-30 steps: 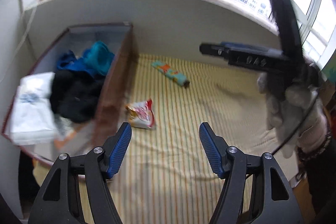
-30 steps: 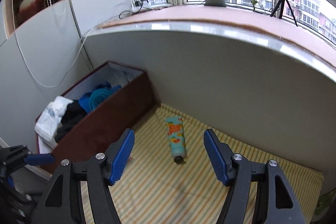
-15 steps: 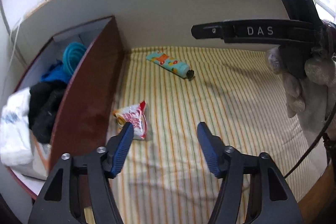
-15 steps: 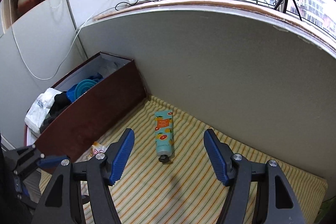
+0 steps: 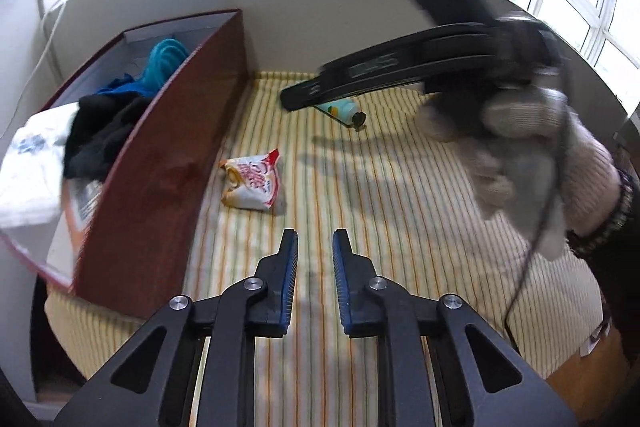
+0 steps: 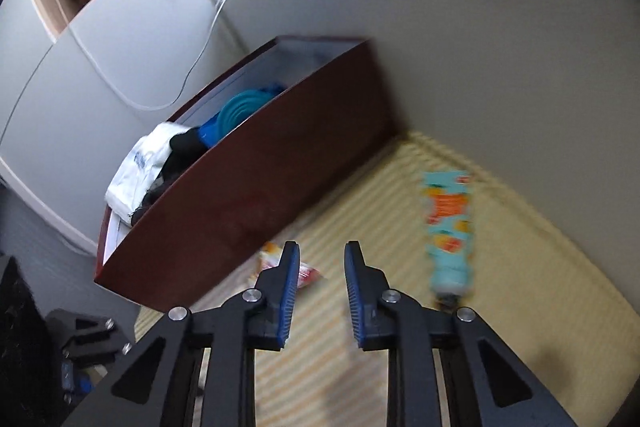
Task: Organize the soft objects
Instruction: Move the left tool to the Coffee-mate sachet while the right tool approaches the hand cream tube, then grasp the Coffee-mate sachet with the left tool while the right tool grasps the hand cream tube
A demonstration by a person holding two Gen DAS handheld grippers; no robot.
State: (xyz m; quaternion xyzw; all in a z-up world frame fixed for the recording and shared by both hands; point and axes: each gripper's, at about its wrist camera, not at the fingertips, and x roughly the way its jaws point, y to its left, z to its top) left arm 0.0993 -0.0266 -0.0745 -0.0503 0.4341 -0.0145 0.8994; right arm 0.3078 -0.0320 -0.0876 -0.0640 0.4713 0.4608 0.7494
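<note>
1. The teal tube with orange fruit print (image 6: 450, 223) is smeared by motion blur in the right wrist view, so its print can't be read.
2. In the left wrist view the black right gripper (image 5: 304, 95) covers most of that tube.
3. The red-and-white snack packet (image 6: 306, 273) sits half behind the gripper's fingers.
4. The grey-gloved hand (image 5: 532, 155) is blurry too.

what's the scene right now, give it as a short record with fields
surface: striped cloth
box: dark red box at the left, against the wall, holding clothes and a white bag
loose items: snack packet beside the box; tube further back, lying flat
left gripper: jaws have just been closing, narrow gap, nothing between them
right gripper: jaws have just been closing, narrow gap, nothing between them
hand: gloved hand holds the right gripper
</note>
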